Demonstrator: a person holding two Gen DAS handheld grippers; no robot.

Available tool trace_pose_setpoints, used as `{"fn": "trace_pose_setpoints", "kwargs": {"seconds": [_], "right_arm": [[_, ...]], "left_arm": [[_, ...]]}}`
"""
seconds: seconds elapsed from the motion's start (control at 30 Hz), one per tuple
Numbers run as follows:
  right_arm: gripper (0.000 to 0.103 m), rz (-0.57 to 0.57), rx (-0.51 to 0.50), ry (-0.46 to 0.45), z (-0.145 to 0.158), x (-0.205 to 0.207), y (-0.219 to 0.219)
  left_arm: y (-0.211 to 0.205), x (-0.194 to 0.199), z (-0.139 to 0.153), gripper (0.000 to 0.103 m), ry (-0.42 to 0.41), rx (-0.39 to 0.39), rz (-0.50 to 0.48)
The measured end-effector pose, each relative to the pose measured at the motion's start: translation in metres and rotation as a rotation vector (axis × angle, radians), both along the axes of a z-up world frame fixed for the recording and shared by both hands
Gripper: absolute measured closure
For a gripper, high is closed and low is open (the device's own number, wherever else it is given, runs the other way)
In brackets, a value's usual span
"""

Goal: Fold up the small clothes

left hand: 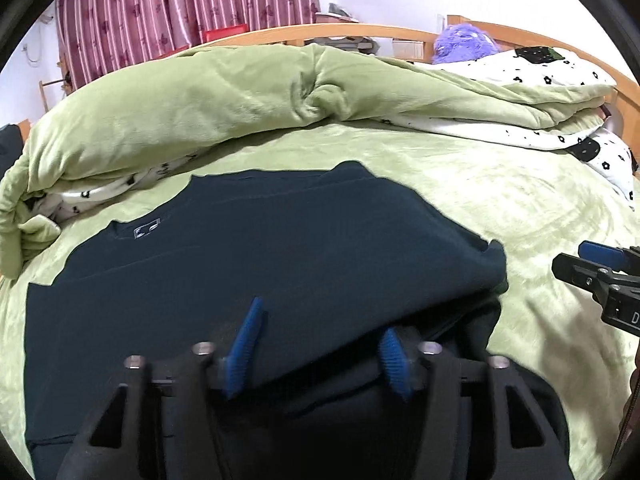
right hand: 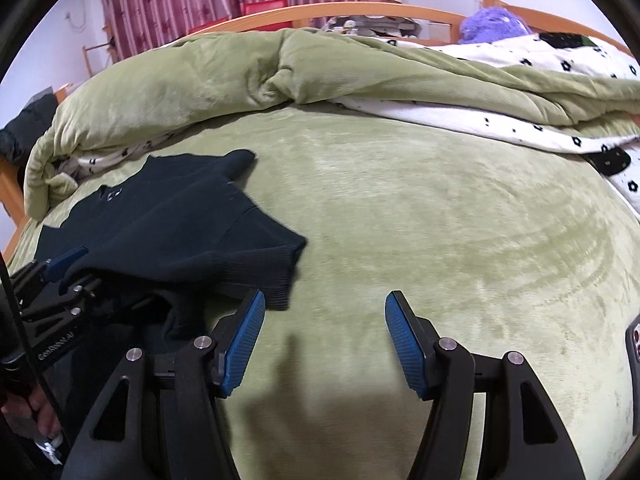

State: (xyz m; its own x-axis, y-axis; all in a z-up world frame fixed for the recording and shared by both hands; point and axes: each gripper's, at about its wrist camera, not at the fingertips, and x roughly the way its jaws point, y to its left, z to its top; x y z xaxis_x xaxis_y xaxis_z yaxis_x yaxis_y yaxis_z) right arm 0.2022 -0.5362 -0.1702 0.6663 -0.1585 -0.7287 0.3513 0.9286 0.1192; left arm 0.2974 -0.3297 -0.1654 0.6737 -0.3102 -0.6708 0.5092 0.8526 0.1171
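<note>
The left gripper (right hand: 66,268) bears white lettering on its side, seemingly "GenRobot.AI"; the dark garment's (left hand: 260,264) neck label is unreadable.

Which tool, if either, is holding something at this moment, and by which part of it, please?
The left tool has the dark navy garment between its pads at the near edge, apparently gripped. The right tool stands open over the green bedcover, holding nothing.
</note>
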Motion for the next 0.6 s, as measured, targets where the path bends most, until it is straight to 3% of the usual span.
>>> {"fn": "trace_pose_setpoints", "kwargs": {"seconds": [0.03, 0.17, 0.37, 0.6], "right_arm": [[0.041, -0.006, 0.006, -0.001, 0.000, -0.001, -0.003], [0.042, -0.018, 0.016, -0.004, 0.002, -0.003, -0.010], [0.041, 0.006, -0.015, -0.002, 0.008, -0.001, 0.004], [0.041, 0.084, -0.034, -0.021, 0.019, 0.004, 0.045]], "left_arm": [[-0.001, 0.000, 0.001, 0.096, -0.001, -0.009, 0.002], [0.025, 0.009, 0.012, 0.097, 0.035, -0.169, 0.048], [0.082, 0.015, 0.035, 0.097, 0.002, -0.246, 0.163], [0.154, 0.021, 0.042, 0.097, 0.050, -0.285, 0.266]]}}
